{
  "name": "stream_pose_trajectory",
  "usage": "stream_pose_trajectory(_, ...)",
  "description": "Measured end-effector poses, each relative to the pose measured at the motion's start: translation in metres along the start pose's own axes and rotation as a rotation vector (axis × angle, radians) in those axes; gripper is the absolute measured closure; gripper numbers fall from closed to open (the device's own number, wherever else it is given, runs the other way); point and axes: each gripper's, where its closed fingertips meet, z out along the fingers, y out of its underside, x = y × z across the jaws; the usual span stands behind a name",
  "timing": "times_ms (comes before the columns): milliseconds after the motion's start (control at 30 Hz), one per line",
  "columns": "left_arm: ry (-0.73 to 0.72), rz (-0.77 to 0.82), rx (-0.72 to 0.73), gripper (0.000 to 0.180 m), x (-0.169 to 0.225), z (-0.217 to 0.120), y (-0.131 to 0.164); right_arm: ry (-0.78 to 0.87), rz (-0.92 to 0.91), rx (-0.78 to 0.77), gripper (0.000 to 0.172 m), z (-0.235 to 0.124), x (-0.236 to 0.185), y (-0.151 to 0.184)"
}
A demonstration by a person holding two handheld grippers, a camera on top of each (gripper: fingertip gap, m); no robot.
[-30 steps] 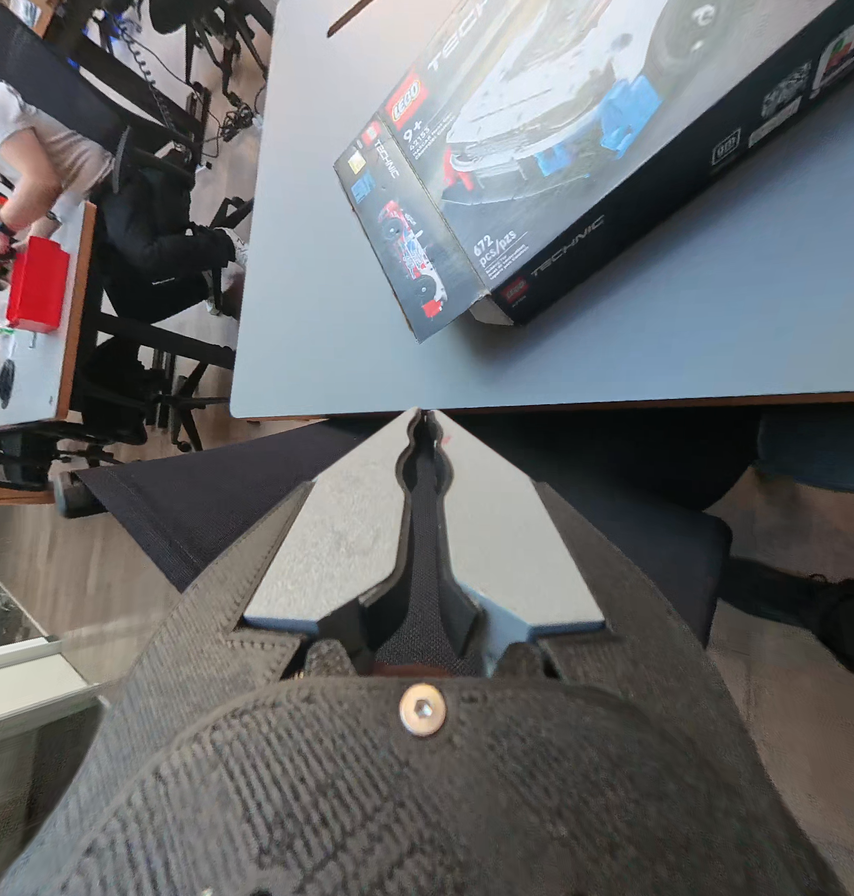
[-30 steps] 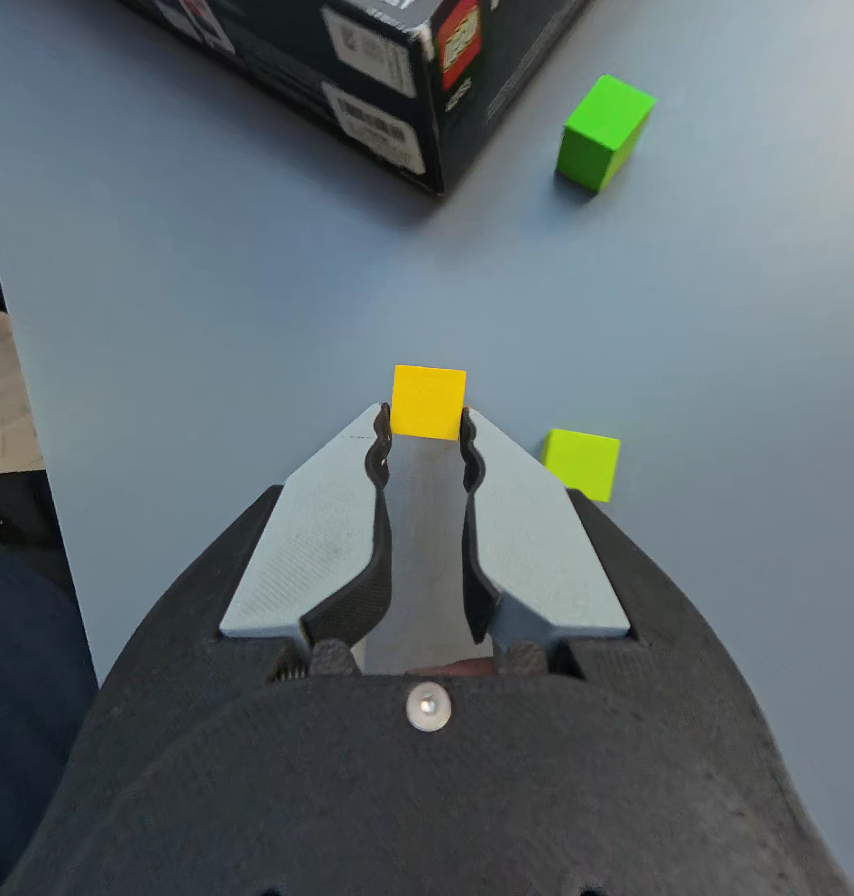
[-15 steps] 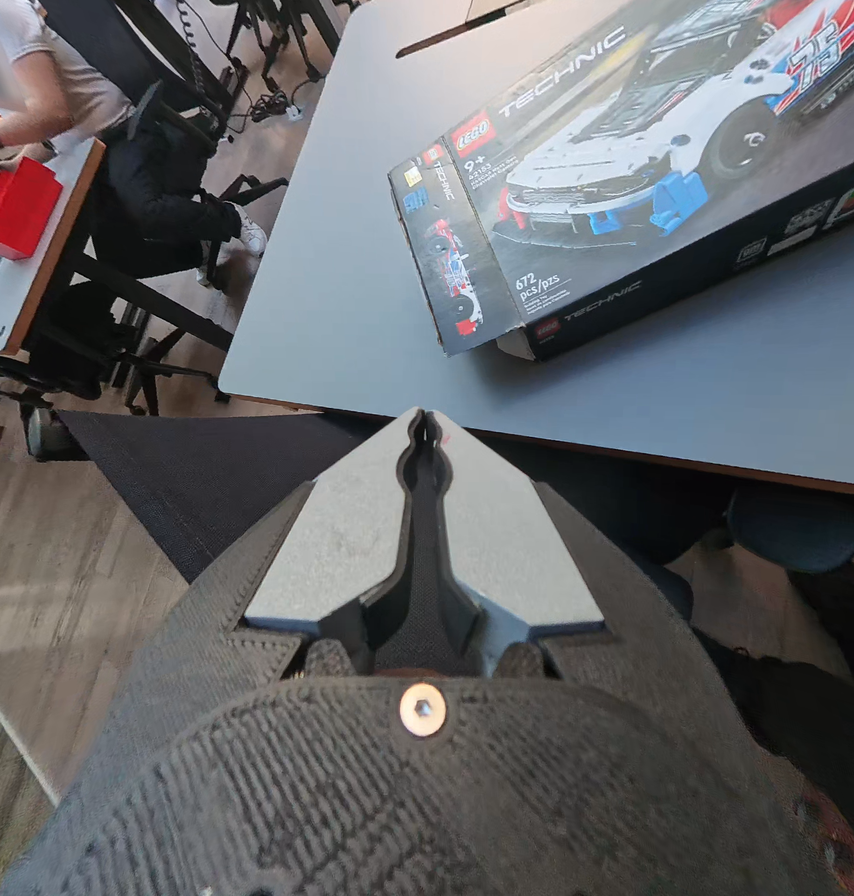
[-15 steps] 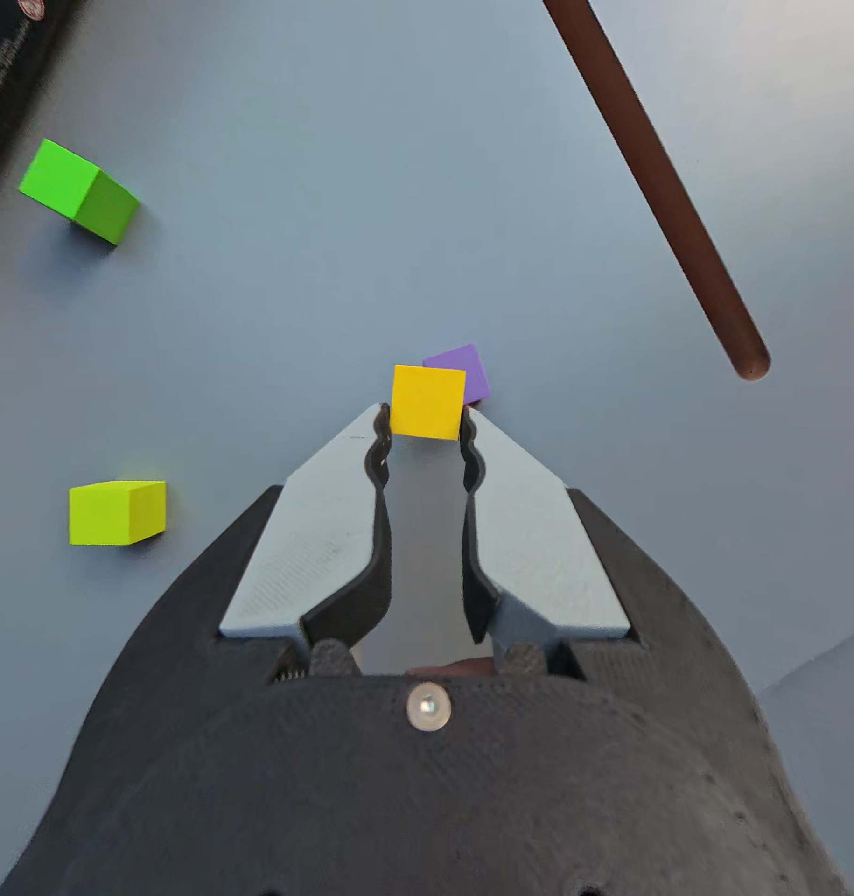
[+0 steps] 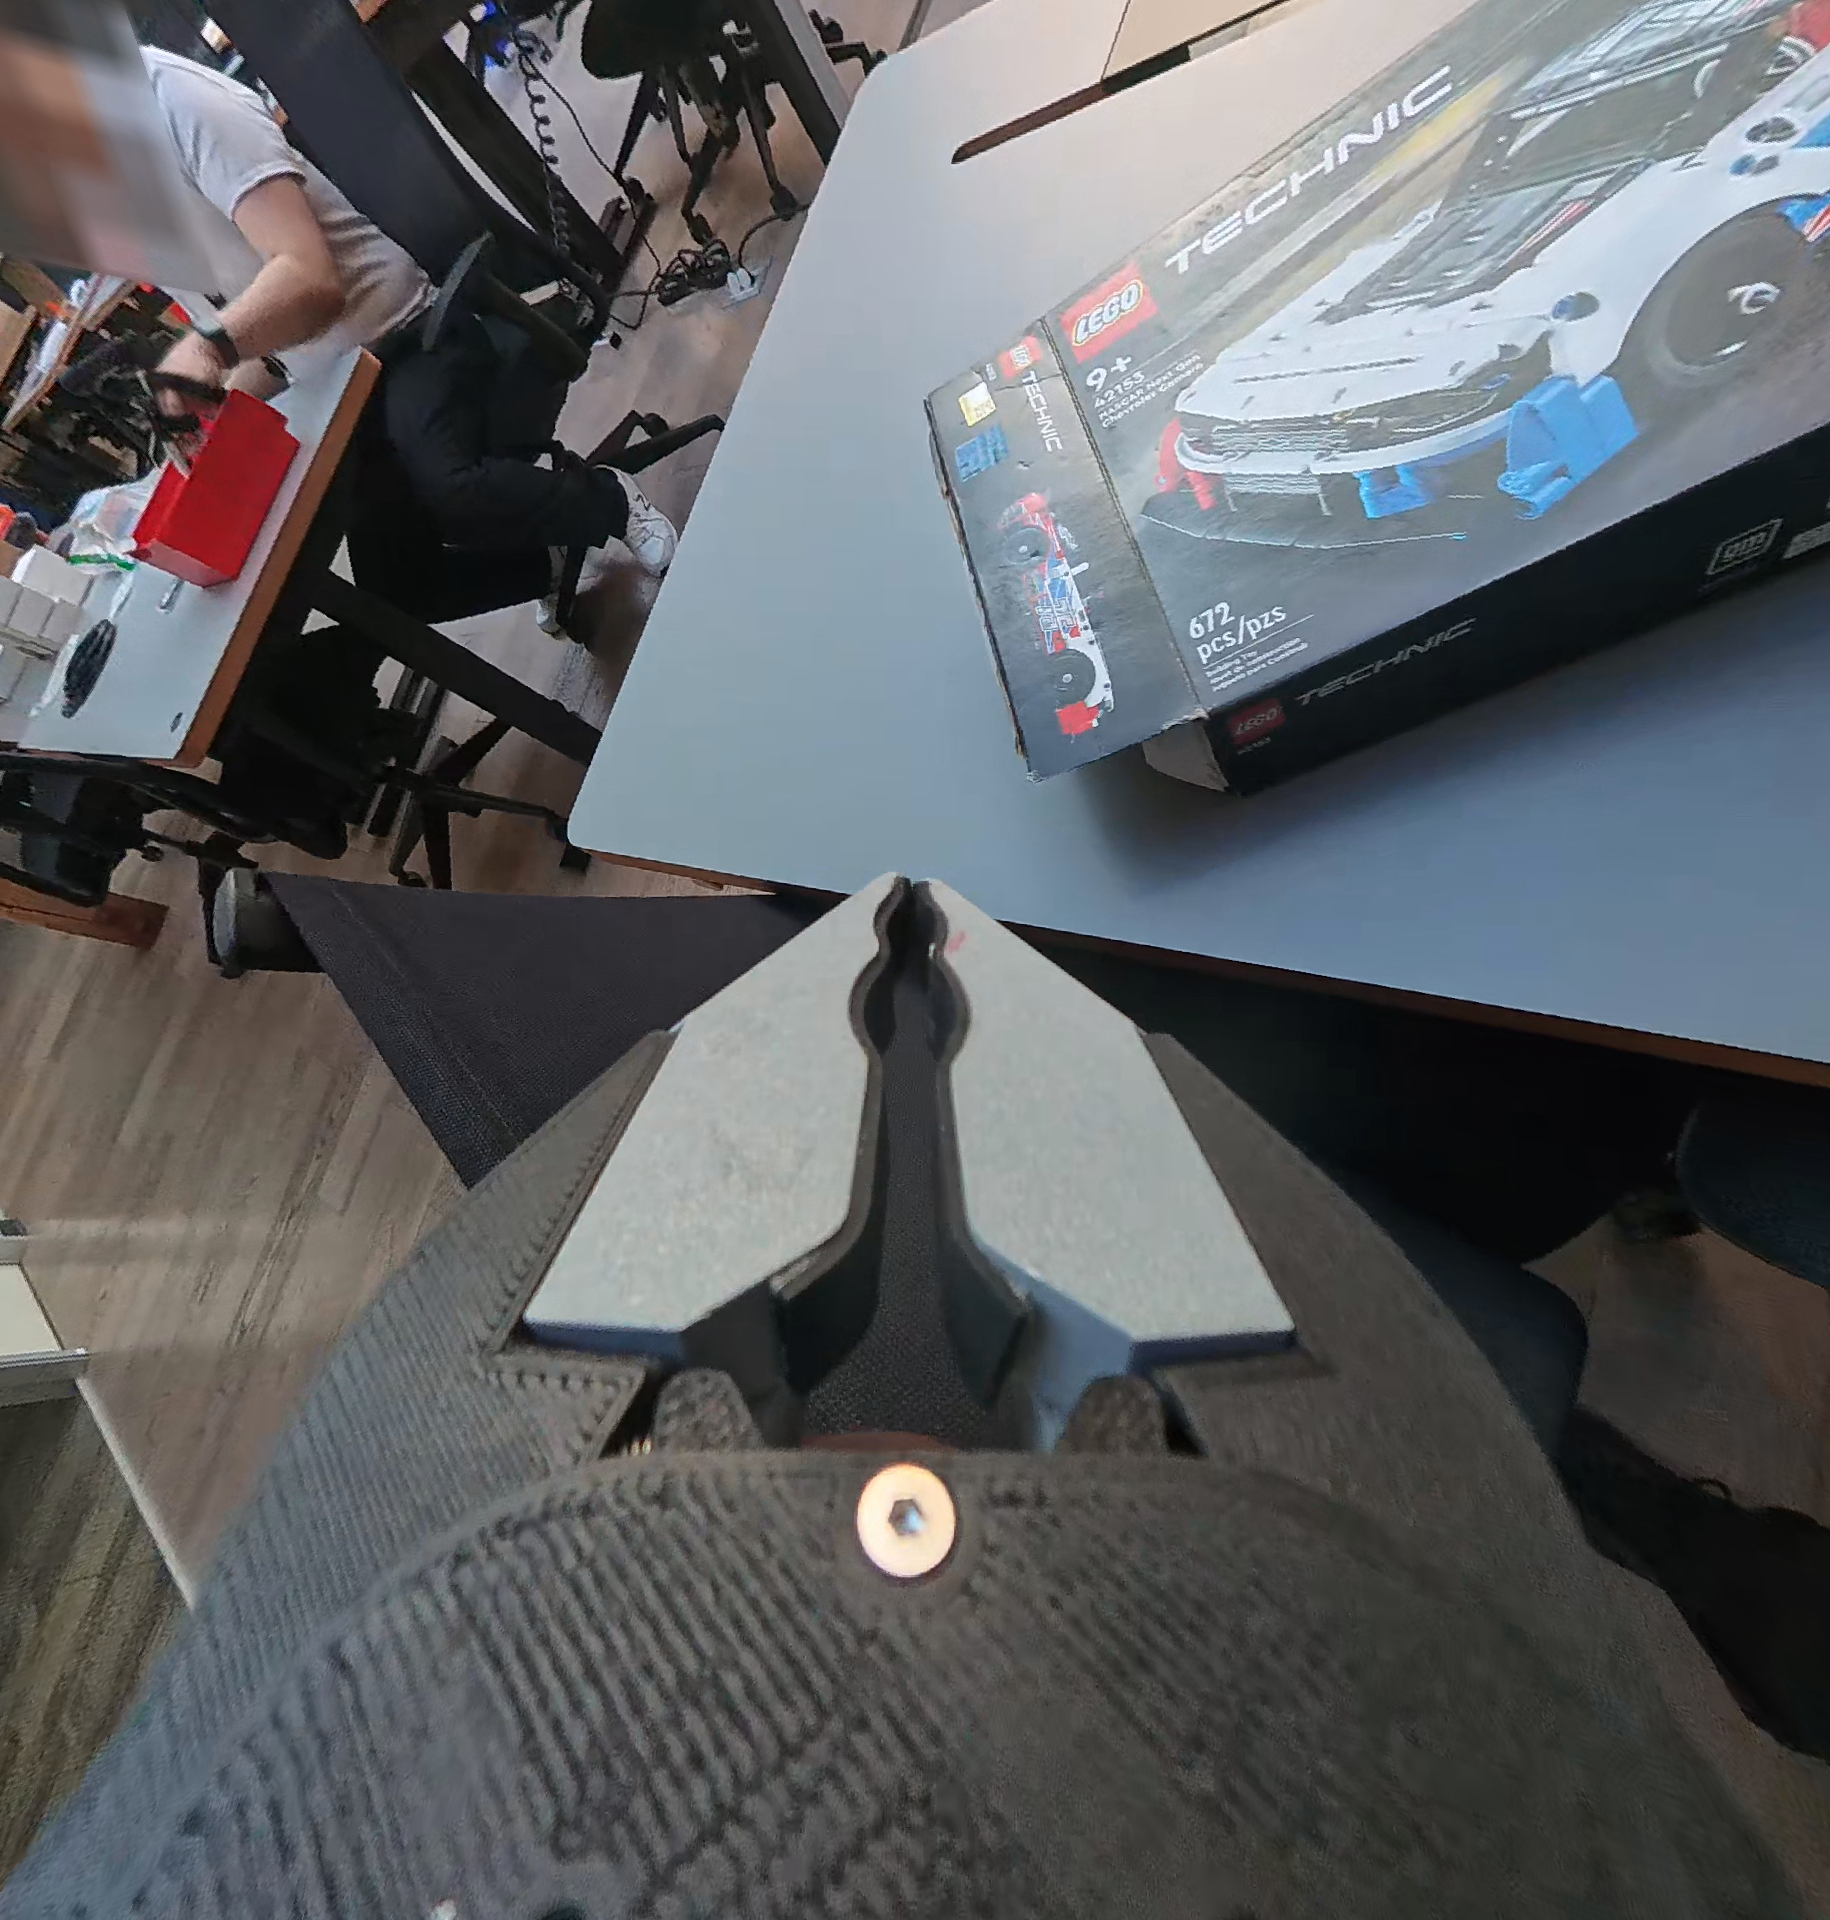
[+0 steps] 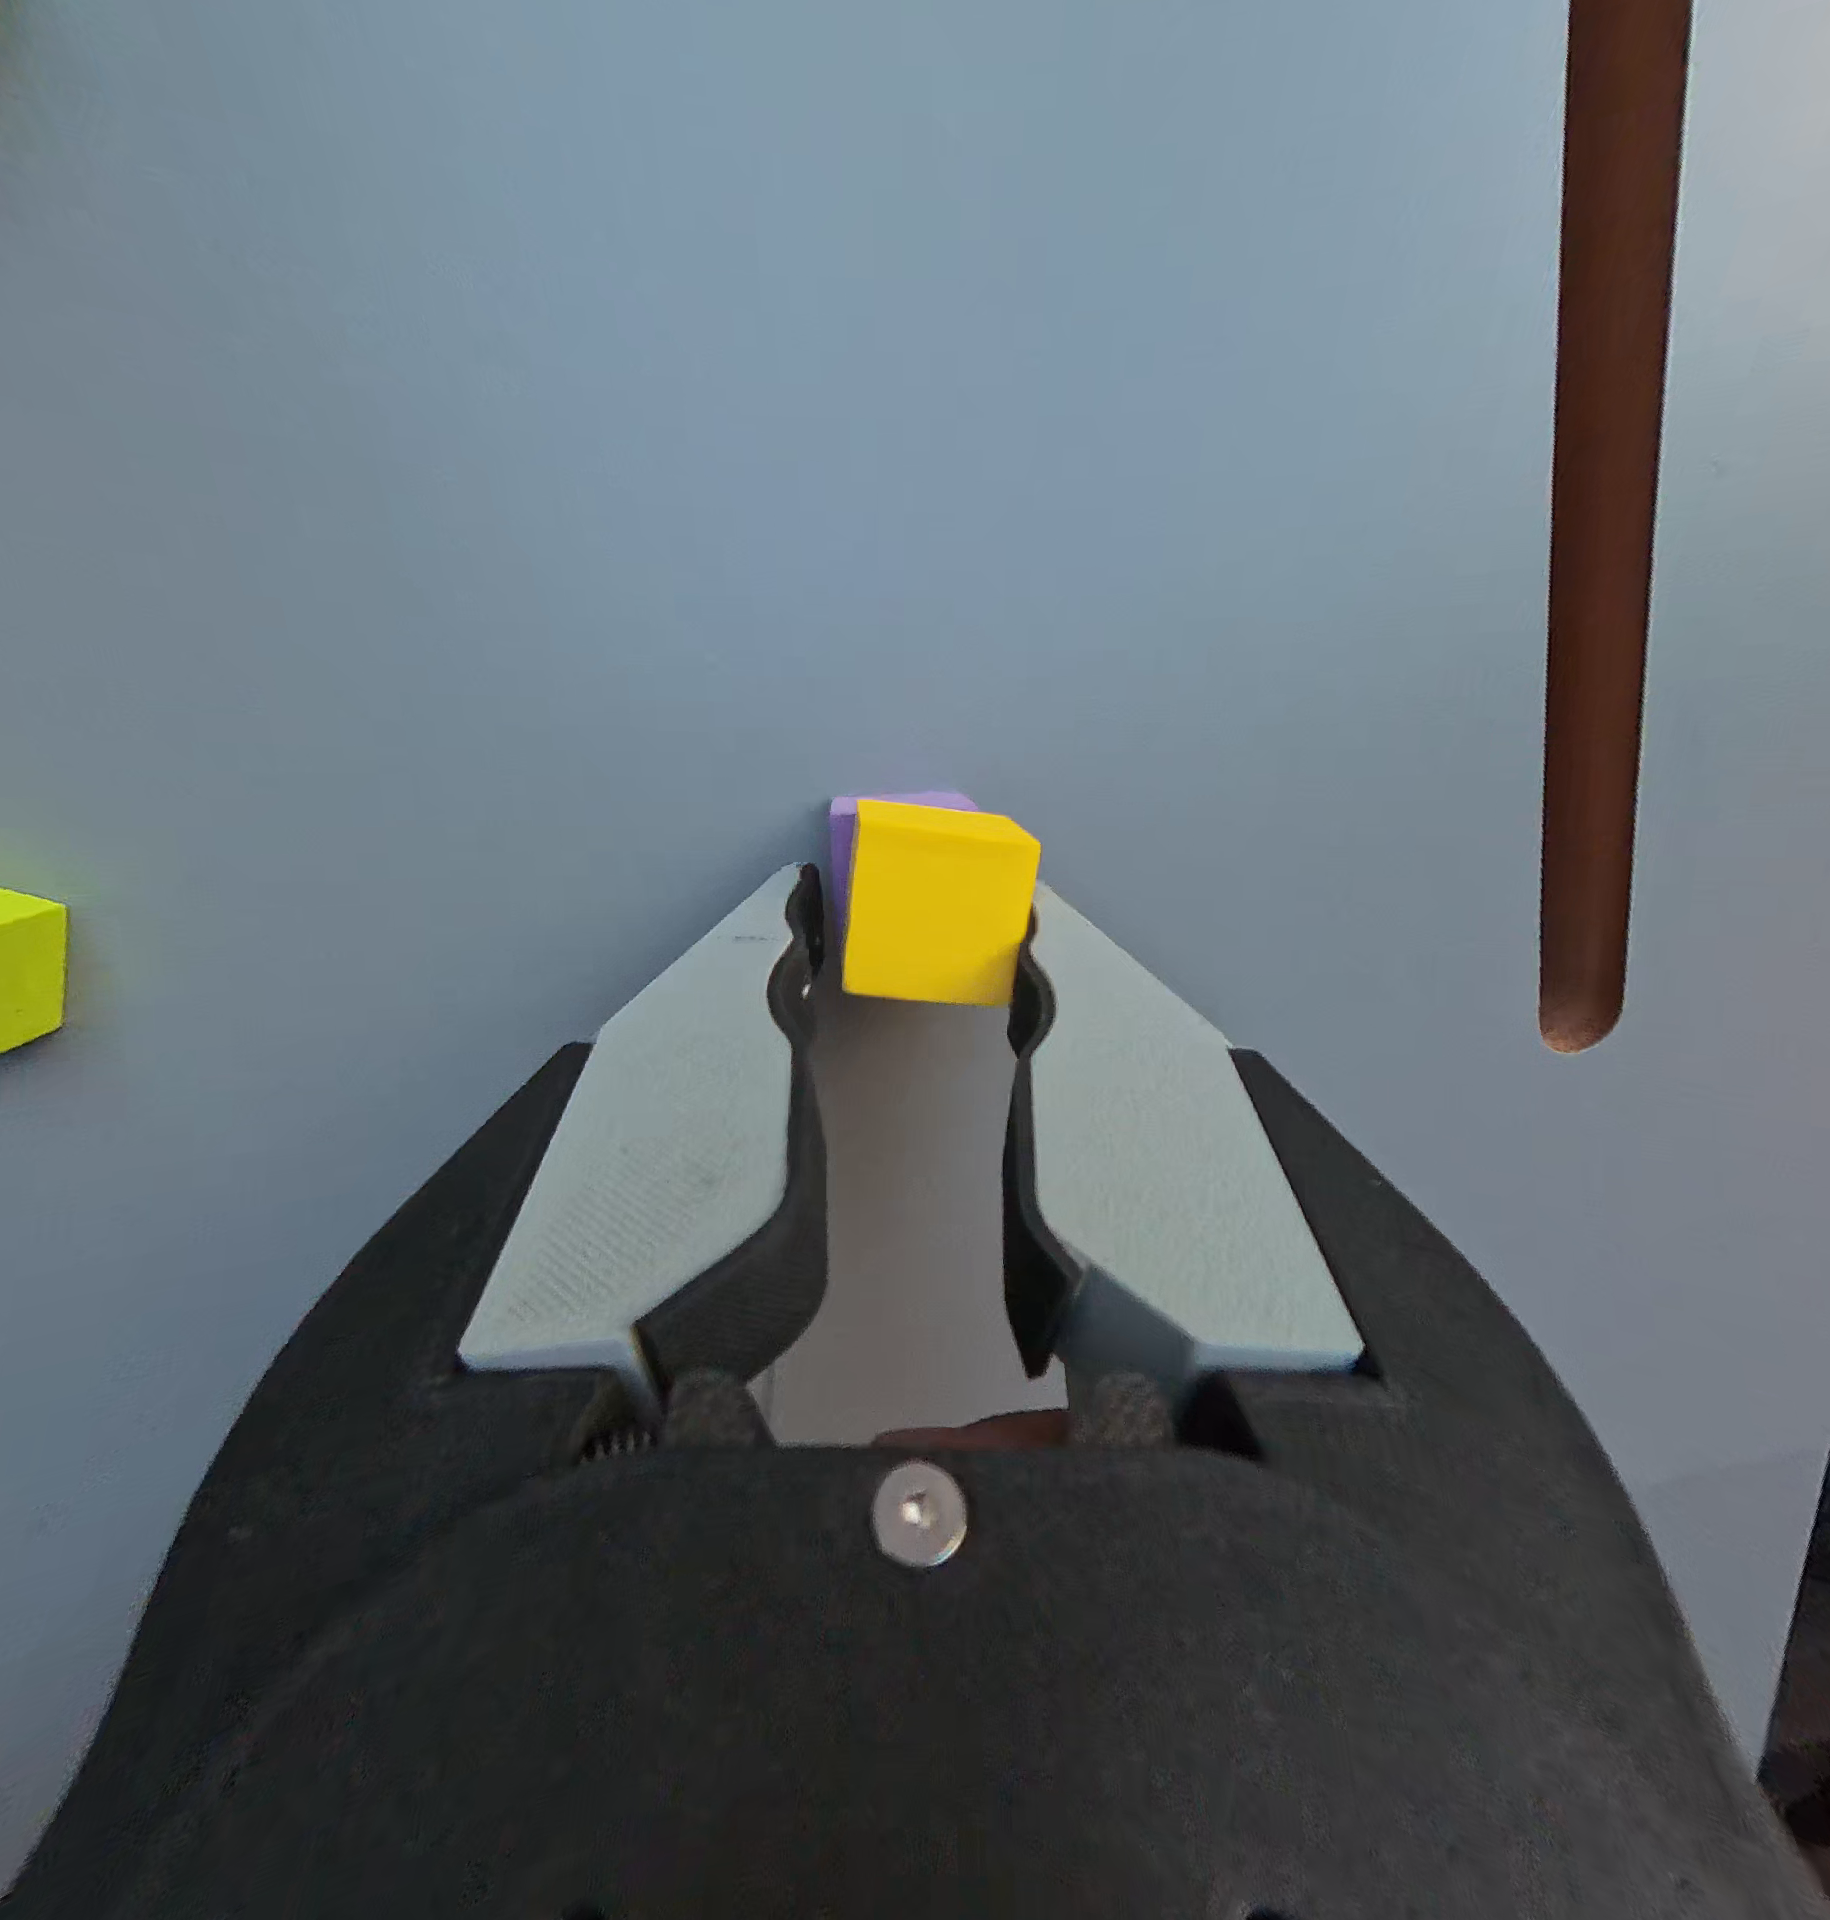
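Since the earlier frame, the right gripper [image 6: 916, 914] is spreading off the small solid yellow cube [image 6: 937, 914], which is sitting skewed on the small purple cube [image 6: 895, 805] and touching only one pad, so a drag could be toppling it, while the left gripper [image 5: 911, 894] is staying pressed together, empty.

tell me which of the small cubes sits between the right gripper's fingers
The yellow cube sits there; the purple cube peeks out behind it, and the lime-green cube lies apart at the left edge.
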Motion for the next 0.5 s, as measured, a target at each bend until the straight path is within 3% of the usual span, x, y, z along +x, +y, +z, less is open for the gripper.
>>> stream_pose_trajectory(267, 0.003, 0.021, -0.015, 0.180, 0.002, 0.001, 0.002, -0.036, 0.017, -0.008, 0.144, -0.002, -0.010, 0.009)
stream_pose_trajectory(500, 0.001, 0.037, -0.012, 0.180, 0.004, 0.001, 0.001, -0.091, 0.011, 0.016, 0.144, -0.018, -0.088, 0.043)
